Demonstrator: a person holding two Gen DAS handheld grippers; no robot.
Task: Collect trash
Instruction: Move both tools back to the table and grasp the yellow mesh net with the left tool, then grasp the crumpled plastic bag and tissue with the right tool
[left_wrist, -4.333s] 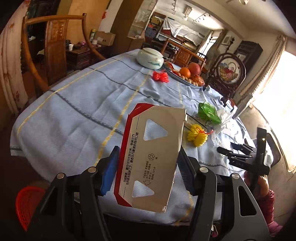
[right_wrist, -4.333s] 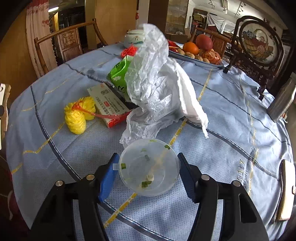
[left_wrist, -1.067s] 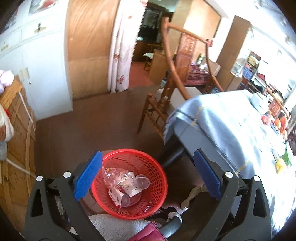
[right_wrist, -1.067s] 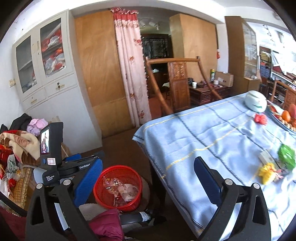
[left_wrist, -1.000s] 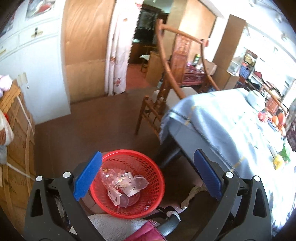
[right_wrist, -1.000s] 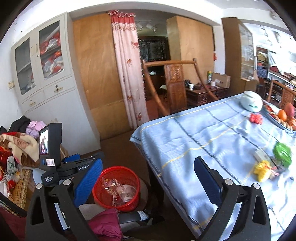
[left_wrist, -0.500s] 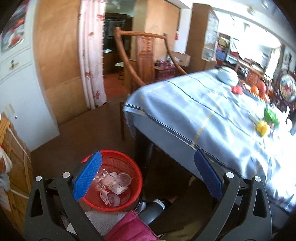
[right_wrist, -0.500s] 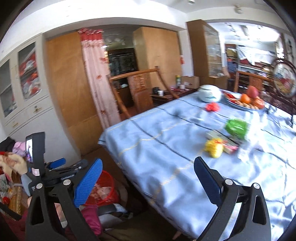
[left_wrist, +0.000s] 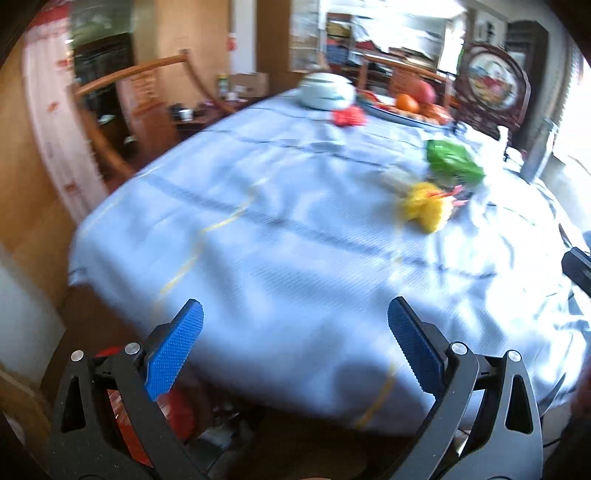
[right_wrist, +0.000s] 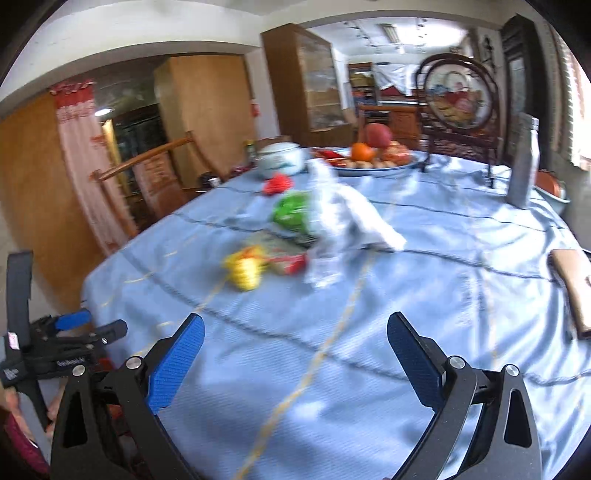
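Both wrist views face across the table (left_wrist: 280, 236) from its near edge; both share the yellow bundle (right_wrist: 245, 271).

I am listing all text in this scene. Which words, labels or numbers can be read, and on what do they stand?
"GenRobot.AI": on the left gripper, faint, so the reading is only likely.
White sticker and other print on the same gripper: too small to read.
Print on the box: blurred, unreadable.
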